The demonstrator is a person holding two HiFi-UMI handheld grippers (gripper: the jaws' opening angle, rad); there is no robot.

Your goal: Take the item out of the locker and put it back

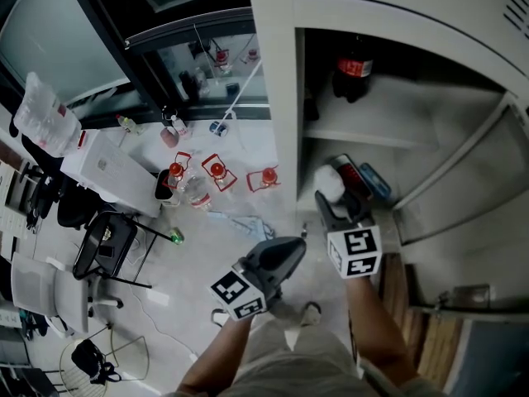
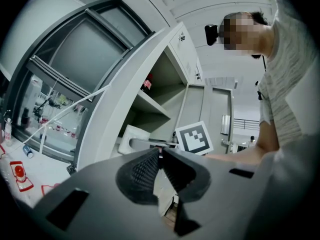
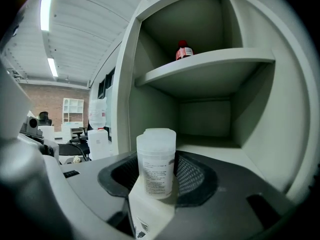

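Holding: I am pinching a translucent lidded plastic jar in my right gripper. The mesh pads are pressing on its two sides, and the jar is standing upright between them.
Jar's place: the jar is hanging at the front edge of the lower compartment of the locker, close to the locker's left wall. I cannot tell whether it is crossing the opening.
Locker: it is standing open at 1 o'clock in the head view, with its door swinging out toward 3 o'clock.
Upper shelf: a red-capped cola bottle is standing on the shelf, at 12 o'clock from the jar in the right gripper view.
Lower compartment: a red-and-black item and a blue item are lying at 3 o'clock from the jar in the head view, both too small for me to name.
Left gripper: my left gripper is keeping its jaws pressed together tip to tip with nothing between them. It is hanging outside the locker, at 8 o'clock from my right gripper in the head view.
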